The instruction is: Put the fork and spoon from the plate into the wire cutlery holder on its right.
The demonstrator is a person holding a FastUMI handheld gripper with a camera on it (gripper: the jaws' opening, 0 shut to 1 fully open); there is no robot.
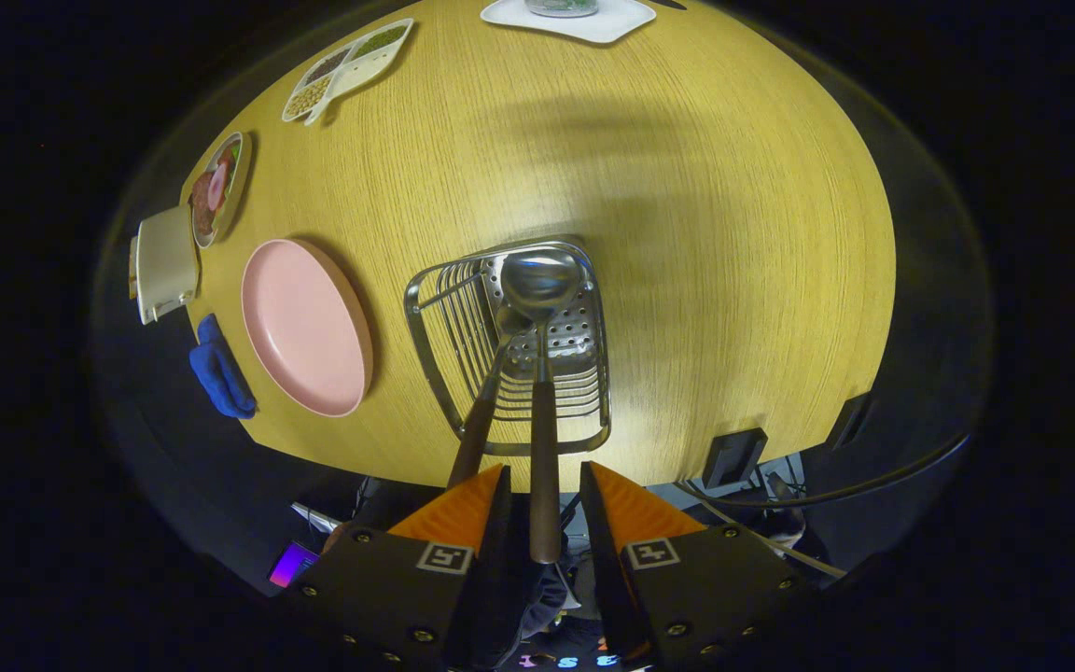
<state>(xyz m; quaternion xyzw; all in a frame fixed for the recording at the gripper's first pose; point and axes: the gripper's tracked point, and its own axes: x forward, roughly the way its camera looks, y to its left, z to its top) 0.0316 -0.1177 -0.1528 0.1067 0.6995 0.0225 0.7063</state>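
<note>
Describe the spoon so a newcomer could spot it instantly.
On the yellow wooden table, right of the empty pink round plate, stands the wire cutlery holder. The spoon stands in it between the open gripper fingers; unlike the brown-handled fork beside it, it shows a shiny bowl.

Wooden table (pixel 733 233), pink plate (pixel 304 327), wire cutlery holder (pixel 430 345), divided tray (pixel 346 70)

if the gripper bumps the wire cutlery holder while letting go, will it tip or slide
The wire cutlery holder is thin open wire, so probably light and apt to slide on the smooth table. The spoon between the open gripper fingers leans out, adding some tipping risk.
</note>
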